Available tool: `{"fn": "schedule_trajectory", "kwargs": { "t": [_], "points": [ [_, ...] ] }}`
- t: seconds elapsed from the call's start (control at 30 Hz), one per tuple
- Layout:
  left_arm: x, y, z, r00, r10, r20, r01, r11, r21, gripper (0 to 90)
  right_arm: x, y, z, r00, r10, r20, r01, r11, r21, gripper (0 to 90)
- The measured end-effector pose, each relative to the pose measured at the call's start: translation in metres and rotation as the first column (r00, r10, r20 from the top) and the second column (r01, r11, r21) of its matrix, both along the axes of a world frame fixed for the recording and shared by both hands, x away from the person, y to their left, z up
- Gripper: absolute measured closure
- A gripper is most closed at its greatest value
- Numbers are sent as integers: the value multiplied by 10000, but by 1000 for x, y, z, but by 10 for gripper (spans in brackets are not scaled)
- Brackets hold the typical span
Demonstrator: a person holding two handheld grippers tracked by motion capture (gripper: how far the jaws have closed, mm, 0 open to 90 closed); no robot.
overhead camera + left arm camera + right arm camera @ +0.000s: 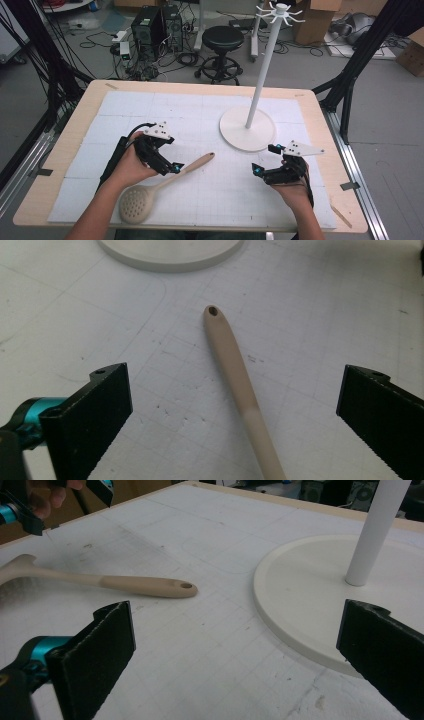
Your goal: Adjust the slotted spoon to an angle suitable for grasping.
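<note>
A: Looking at this, the left gripper [167,162] has its jaws wide, straddling the skimmer spoon [150,192] handle. Nothing's gripped yet, the spoon's flat on the worktop [200,107].

B: Yeah, pickup's all still to do. Right gripper [265,165] sits wide open too, near the hanging stand [248,129]. Spoon's bowl is cut off in both gripper views.

Even bright light, soft shadows, perhaps slightly blurred
</note>
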State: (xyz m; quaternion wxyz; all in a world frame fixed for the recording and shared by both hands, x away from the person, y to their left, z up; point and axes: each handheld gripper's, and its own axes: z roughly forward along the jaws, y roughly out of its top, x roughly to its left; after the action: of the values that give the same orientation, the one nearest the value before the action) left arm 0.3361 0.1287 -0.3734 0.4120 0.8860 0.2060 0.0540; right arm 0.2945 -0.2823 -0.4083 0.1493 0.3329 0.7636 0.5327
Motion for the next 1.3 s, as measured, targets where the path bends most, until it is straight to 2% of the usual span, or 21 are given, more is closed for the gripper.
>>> {"fn": "schedule_trajectory", "kwargs": {
  "t": [0.1, 0.13, 0.2, 0.23, 0.27, 0.4, 0.43, 0.57, 0.6, 0.67, 0.7, 0.8, 0.93, 1.3],
  "points": [
    [4, -7, -8, 9995, 1, -306, 16, 9984, 557, 19, -1, 0, 0, 10000, -27, -48, 28, 10000, 10, 9],
    [4, -7, -8, 9995, 1, -306, 16, 9984, 557, 20, -1, 0, 0, 10000, -30, -49, 30, 10000, 10, 9],
    [5, -13, -13, 9988, 20, -483, 25, 9957, 930, 20, -1, -1, 0, 10000, -33, -55, 33, 10000, -2, 9],
    [5, -13, -13, 9988, 20, -483, 25, 9957, 930, 20, -1, -1, 0, 10000, -49, -56, 49, 10000, -6, 9],
    [5, -16, -15, 9983, 22, -579, 47, 9930, 1179, 20, 0, -1, 0, 10000, -51, -52, 51, 10000, -23, 9],
    [5, -21, -17, 9961, -311, -830, 427, 9890, 1415, 151, 0, -1, -1, 10000, -47, -31, 47, 9999, -90, 9],
    [4, -23, -20, 9956, -382, -852, 519, 9849, 1650, 155, 0, -1, -1, 10000, -47, -28, 47, 9999, -94, 9],
    [4, -28, -26, 9951, -309, -942, 500, 9767, 2085, 175, 0, -1, -1, 10000, -50, -23, 50, 9999, -109, 9],
    [4, -28, -26, 9951, -309, -942, 500, 9767, 2085, 192, 0, -1, -1, 10000, -56, -36, 55, 9999, -125, 9],
    [4, -30, -30, 9898, -367, -1378, 671, 9725, 2231, 214, 0, 0, -2, 10000, -58, -11, 57, 9998, -167, 9],
    [4, -31, -31, 9888, -394, -1442, 722, 9705, 2299, 223, 0, 0, -2, 10000, -37, -46, 36, 9999, -163, 9],
    [5, -31, -32, 9887, -357, -1453, 716, 9655, 2502, 252, 0, 0, -2, 10000, -13, -67, 12, 9999, -173, 9],
    [5, -32, -33, 9874, -474, -1507, 838, 9658, 2452, 292, 0, 1, -2, 9999, 13, -125, -15, 9998, -179, 9],
    [3, -36, -38, 9844, -543, -1673, 1025, 9501, 2946, 396, 0, 1, -3, 9999, 24, -107, -27, 9996, -275, 9]
  ]
}}
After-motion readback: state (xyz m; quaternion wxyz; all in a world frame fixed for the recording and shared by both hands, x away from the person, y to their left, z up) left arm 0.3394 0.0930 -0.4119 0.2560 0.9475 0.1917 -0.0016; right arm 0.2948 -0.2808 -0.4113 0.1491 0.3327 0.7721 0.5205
